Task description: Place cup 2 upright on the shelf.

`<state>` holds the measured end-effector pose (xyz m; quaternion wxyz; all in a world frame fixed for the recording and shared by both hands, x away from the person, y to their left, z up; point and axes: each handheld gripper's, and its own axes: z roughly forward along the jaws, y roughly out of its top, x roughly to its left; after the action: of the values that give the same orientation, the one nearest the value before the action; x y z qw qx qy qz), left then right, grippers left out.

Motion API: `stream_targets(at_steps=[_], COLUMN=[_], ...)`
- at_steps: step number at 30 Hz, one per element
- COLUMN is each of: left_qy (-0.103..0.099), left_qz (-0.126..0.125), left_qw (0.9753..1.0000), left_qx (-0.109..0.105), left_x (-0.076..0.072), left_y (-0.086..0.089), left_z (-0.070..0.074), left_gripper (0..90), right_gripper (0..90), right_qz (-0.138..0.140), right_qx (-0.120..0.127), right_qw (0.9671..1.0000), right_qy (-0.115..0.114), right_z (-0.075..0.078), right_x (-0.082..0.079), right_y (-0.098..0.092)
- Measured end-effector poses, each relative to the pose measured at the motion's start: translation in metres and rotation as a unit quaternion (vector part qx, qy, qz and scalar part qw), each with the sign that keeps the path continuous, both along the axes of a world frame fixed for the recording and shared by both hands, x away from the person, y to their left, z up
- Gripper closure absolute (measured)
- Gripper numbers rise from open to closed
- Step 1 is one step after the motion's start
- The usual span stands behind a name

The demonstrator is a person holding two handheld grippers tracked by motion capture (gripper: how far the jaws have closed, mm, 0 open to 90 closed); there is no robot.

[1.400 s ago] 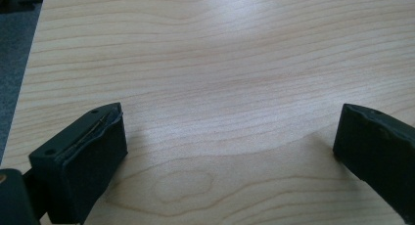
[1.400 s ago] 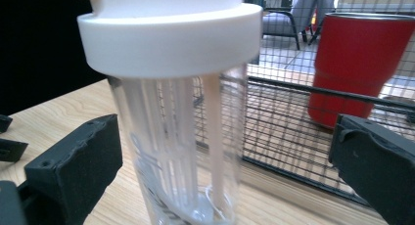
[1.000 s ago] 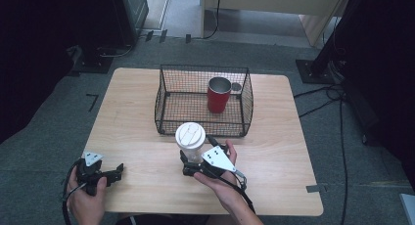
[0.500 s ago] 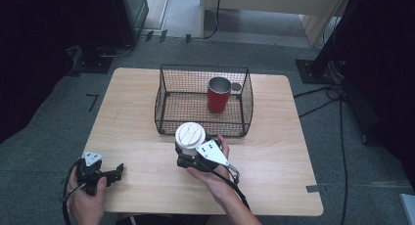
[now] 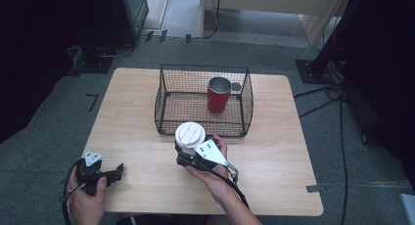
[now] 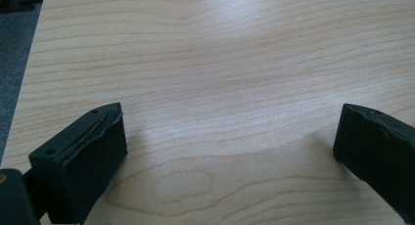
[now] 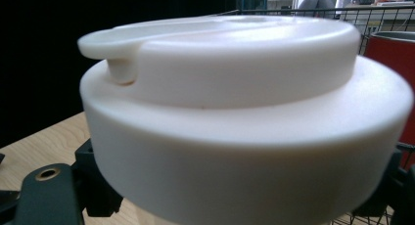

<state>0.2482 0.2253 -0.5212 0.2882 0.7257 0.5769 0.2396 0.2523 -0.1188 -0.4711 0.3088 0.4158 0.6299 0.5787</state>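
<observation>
On the table [image 5: 274, 156], just before the wire basket [image 5: 203, 100] that holds a red cup [image 5: 218, 95], the white-lidded cup [image 5: 190, 136] stands upright, long axis vertical, lid up. The right gripper [image 5: 188, 154] clasps it between its jaws from the near side. The left gripper [image 5: 116, 172] rests spread wide, empty, at the near-left edge.

right tongs [image 5: 188, 154] | white-lidded cup [image 5: 190, 135] carried slightly left, nearer wire basket [image 5: 203, 100]
</observation>
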Motion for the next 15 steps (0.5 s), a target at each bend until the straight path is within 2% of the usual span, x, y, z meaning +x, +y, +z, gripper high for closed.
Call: stream_targets(at_steps=[4,15], left_qy=[0.0,0.0], left_qz=[0.0,0.0], left_qw=[1.0,1.0], left_qx=[0.0,-0.001], left_x=[0.0,0.0], left_y=[0.0,0.0], left_z=[0.0,0.0], left_gripper=[0.0,0.0], right_gripper=[16.0,16.0], right_qz=[0.002,0.005], right_qx=[-0.002,0.013], right_qw=[0.9999,0.9992], right_qy=[-0.01,-0.038], right_z=[0.004,0.028], right_x=[0.0,0.004], right_y=[0.001,0.005])
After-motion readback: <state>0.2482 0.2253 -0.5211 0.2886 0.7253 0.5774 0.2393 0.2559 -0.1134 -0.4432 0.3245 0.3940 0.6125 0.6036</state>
